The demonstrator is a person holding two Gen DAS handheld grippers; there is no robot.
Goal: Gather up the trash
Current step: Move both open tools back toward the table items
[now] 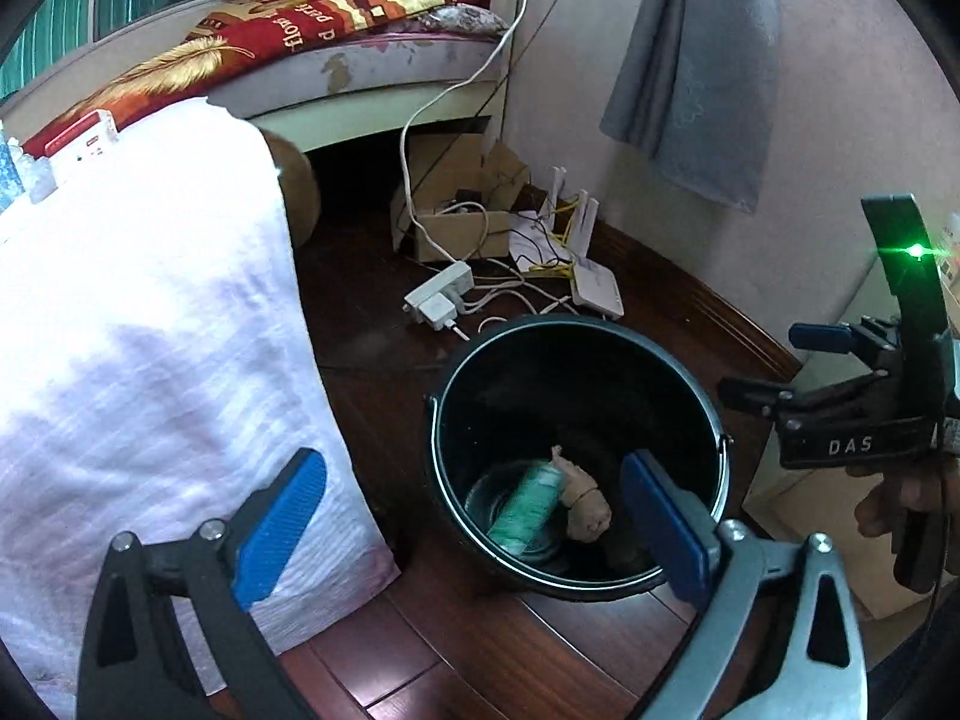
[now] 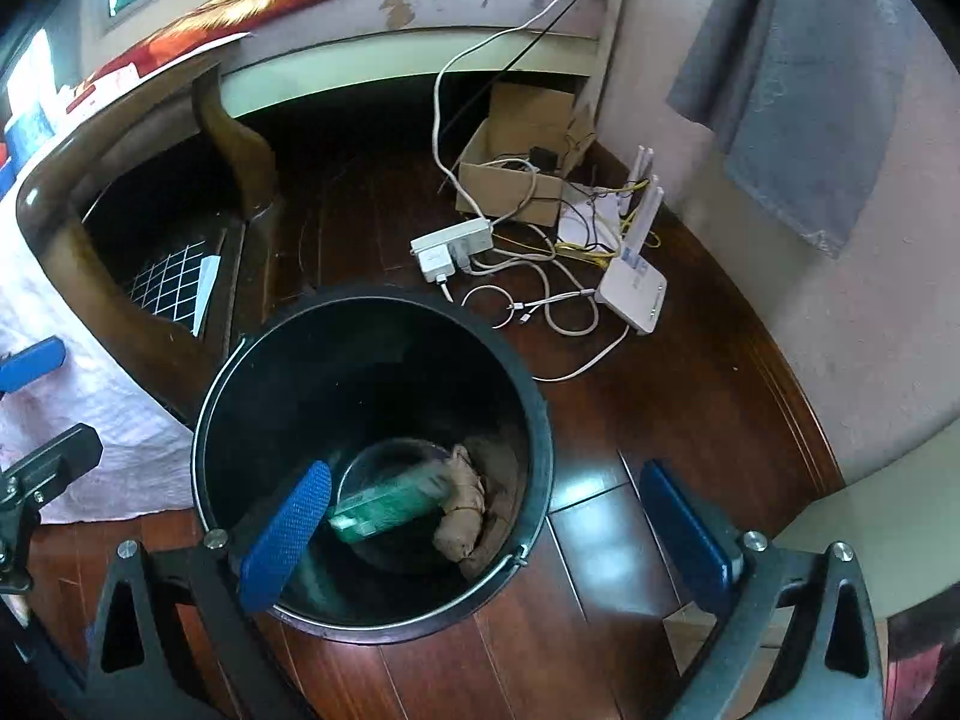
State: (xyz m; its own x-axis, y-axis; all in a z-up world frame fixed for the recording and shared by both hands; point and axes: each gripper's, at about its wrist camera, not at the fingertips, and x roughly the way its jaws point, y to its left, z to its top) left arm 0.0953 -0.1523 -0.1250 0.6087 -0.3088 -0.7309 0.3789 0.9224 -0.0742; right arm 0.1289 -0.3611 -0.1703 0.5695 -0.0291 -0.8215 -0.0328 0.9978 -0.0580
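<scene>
Both my claws, left claw and right claw, gape wide and empty; green packet and brown wad lie in the bucket, lower centre. I should lift clear without clipping its rim.

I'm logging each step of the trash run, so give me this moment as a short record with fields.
bin: black bucket on the wood floor, beside the table
in bin: green packet, brown wad
left gripper: open, empty, above the bin
right gripper: open, empty, above the bin
nearby: power strip, router, cardboard box
</scene>
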